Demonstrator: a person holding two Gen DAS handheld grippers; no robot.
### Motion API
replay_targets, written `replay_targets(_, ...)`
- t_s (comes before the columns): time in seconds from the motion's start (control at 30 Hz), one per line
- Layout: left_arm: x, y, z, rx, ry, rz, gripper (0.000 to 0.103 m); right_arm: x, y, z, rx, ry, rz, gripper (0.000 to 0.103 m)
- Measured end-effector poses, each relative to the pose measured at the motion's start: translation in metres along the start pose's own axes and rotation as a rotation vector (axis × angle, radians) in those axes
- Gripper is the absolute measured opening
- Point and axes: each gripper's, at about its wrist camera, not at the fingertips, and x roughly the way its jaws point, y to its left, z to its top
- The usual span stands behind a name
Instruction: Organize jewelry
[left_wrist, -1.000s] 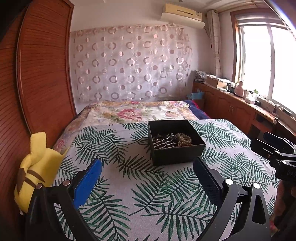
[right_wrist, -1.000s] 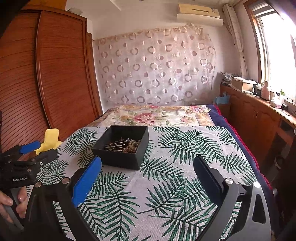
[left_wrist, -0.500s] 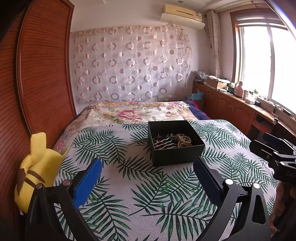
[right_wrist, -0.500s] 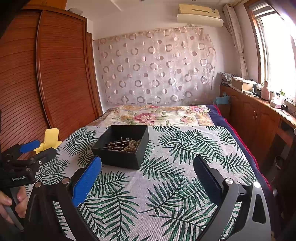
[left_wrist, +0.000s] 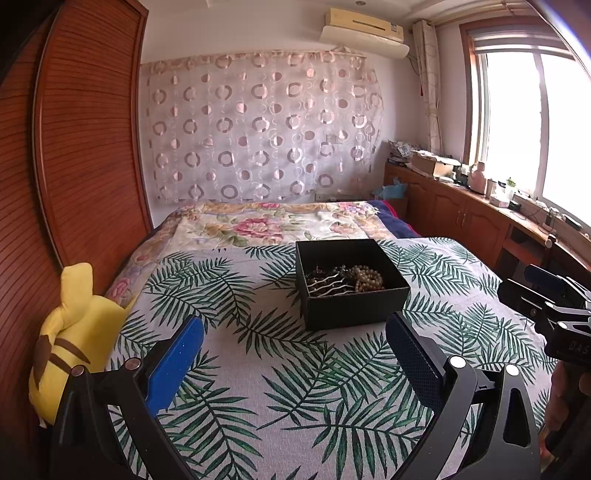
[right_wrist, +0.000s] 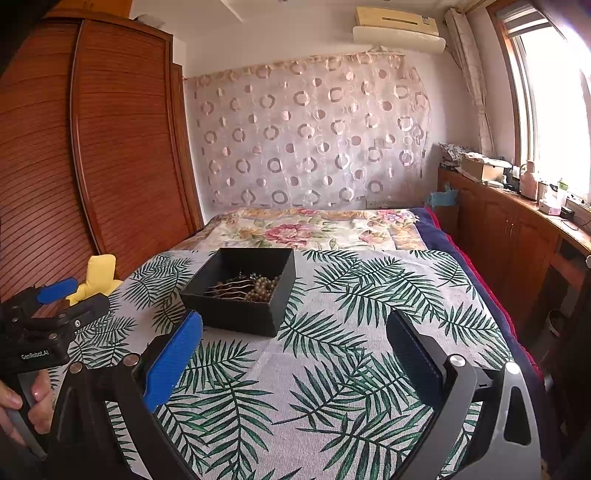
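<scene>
A black open box (left_wrist: 351, 284) (right_wrist: 242, 288) sits on the palm-leaf bedspread (left_wrist: 280, 365) in the middle of the bed. Inside lie a beaded bracelet (left_wrist: 367, 277) (right_wrist: 263, 286), silver wavy hair pins (left_wrist: 327, 288) (right_wrist: 229, 288) and dark tangled pieces. My left gripper (left_wrist: 293, 354) hovers open in front of the box, nothing between its blue pads. My right gripper (right_wrist: 293, 350) is open too, nearer than the box and to its right. Each gripper also shows at the edge of the other's view, the right gripper (left_wrist: 546, 295) and the left gripper (right_wrist: 55, 302).
A yellow plush toy (left_wrist: 74, 332) leans against the wooden wardrobe (left_wrist: 81, 147) at the bed's left edge. A floral quilt (left_wrist: 273, 225) covers the far half of the bed. Wooden cabinets (right_wrist: 509, 229) with clutter run under the window on the right.
Both views have shifted only slightly; the box sits a touch lower and closer in the frames. Both grippers stay open and empty.
</scene>
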Motion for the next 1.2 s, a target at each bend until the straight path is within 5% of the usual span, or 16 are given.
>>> replay_targets(1.2,-0.0024,0.0001,0.0021,0.001,-0.007,-0.001,0.095,-0.0003,-0.0008,0.0001,0.001,0.0,-0.001,0.1)
